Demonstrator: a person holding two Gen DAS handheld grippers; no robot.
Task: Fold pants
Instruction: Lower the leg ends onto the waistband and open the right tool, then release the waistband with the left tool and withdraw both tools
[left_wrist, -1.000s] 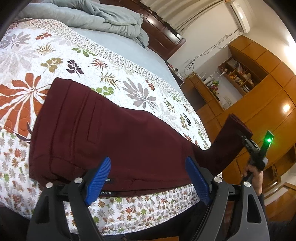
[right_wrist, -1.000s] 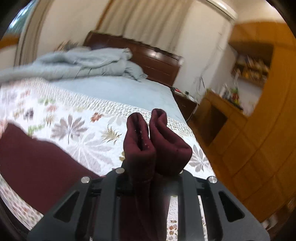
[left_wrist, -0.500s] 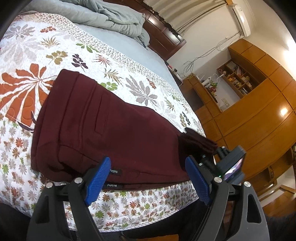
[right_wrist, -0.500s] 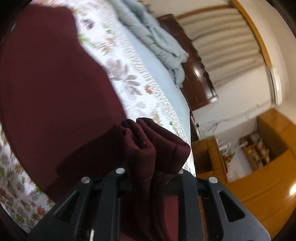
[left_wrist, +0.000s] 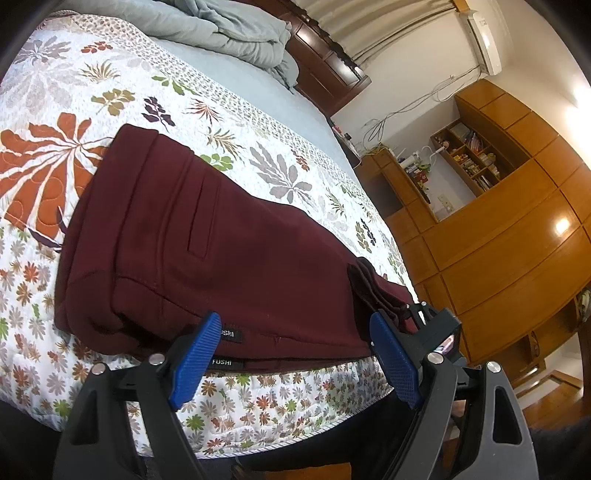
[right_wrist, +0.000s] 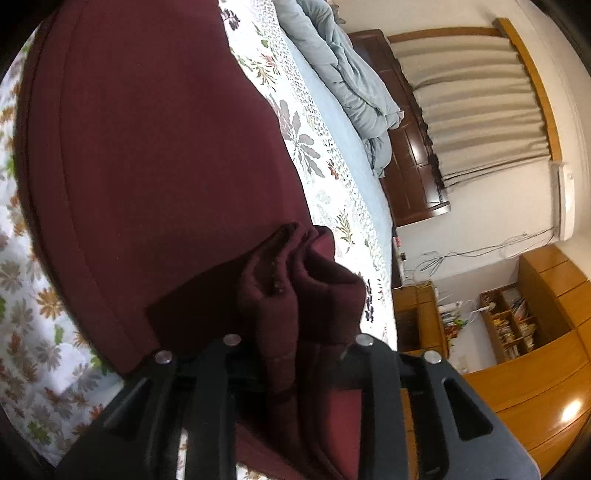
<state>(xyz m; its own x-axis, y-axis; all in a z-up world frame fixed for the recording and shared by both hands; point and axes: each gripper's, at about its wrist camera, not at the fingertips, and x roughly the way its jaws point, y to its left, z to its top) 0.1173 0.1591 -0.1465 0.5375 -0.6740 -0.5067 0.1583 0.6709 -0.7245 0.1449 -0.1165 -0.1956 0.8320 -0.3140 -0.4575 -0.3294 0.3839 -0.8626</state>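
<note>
Here, maroon pants (left_wrist: 207, 240) lying across the floral quilt (left_wrist: 110, 92) mid-frame, left gripper (left_wrist: 295, 354) wide and empty at lower centre, right gripper (right_wrist: 295, 332) loosening, hems still bunched between its jaws, lower right.

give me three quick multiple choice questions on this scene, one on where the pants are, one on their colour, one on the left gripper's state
1. Where do the pants lie?
A. on the floral quilt
B. on the floor
C. on the wooden cabinets

2. What colour are the pants?
A. grey
B. maroon
C. navy

3. How is the left gripper?
A. shut on the pants
B. shut on nothing
C. open

Answers: 1 A, flower print shows all round the fabric. 2 B, dark red cloth in both views. 3 C, its blue pads stand wide apart, gripping nothing.
</note>
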